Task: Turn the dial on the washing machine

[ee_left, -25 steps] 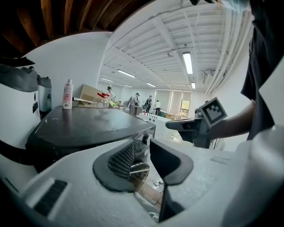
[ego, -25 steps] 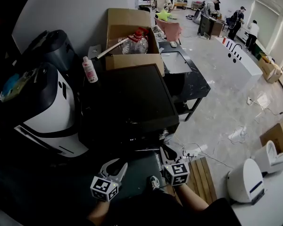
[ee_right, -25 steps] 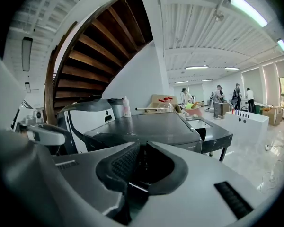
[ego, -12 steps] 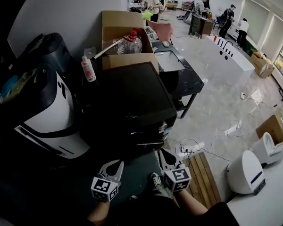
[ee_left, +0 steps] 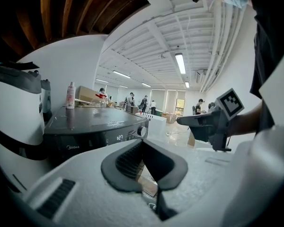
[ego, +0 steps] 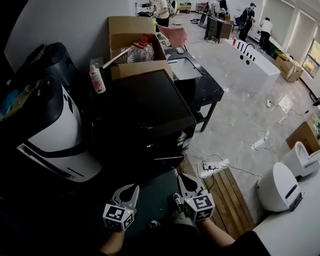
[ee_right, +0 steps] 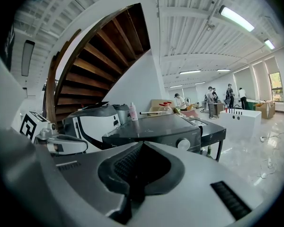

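Short of the washer (ego: 144, 116), left tongs (ego: 129, 190) and right tongs (ego: 184, 180) sit shut, empty. Shut like that, they'd probably just skid off the dial (ee_right: 183, 144).

The washing machine (ego: 149, 111) is glossy black with a silver dial (ee_right: 183, 144). At its far left is a white, pink-capped bottle (ego: 97, 80), and beyond that a brown cardboard box (ego: 129, 31).

A washing machine (ego: 144, 111) is standing at the centre, its dial (ee_right: 183, 144) sitting at the right end of the front panel. A bottle (ego: 97, 79) is standing at its back left corner, a cardboard box (ego: 130, 36) just behind it, a large appliance (ego: 53, 127) to its left and a table (ego: 213, 92) to its right rear. The left gripper (ego: 127, 191) and right gripper (ego: 185, 179) are hovering side by side in front of the machine, apart from it.
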Tool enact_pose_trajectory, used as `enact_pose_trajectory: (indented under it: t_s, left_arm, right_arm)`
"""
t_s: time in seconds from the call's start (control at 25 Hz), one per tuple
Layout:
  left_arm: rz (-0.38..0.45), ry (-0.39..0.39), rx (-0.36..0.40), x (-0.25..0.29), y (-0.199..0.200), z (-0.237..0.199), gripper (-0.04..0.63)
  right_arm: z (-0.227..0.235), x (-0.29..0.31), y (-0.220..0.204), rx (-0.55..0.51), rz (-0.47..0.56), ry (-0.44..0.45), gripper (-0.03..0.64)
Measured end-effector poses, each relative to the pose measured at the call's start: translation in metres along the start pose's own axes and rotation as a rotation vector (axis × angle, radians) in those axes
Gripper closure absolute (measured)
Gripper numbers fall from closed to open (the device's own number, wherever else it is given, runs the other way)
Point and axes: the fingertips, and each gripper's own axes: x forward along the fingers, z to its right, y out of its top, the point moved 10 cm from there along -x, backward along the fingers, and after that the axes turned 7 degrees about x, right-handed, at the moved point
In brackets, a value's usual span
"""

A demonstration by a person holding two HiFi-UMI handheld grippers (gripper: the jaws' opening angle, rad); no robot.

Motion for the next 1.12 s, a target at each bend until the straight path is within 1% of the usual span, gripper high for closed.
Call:
enact_pose_trajectory:
  t_s: [0.32, 0.48, 0.68, 1.12]
  left_arm:
    - [0.004, -0.024, -0.002, -0.013, -0.009, 0.009, 0.589]
    - [0.000, -0.031, -0.003, -0.020, -0.010, 0.012, 0.589]
    - [-0.001, -0.030, -0.006, -0.023, -0.013, 0.012, 0.589]
    - [-0.002, -0.033, -0.009, -0.019, -0.014, 0.011, 0.589]
  right_arm:
    - [-0.012, -0.018, -0.013, 0.004, -0.016, -0.008, 0.617]
    - [-0.012, -0.025, -0.018, -0.024, -0.019, -0.023, 0.618]
    - [-0.020, -0.029, -0.018, 0.004, -0.030, -0.006, 0.618]
    - [-0.014, -0.026, -0.021, 0.005, -0.025, -0.009, 0.618]
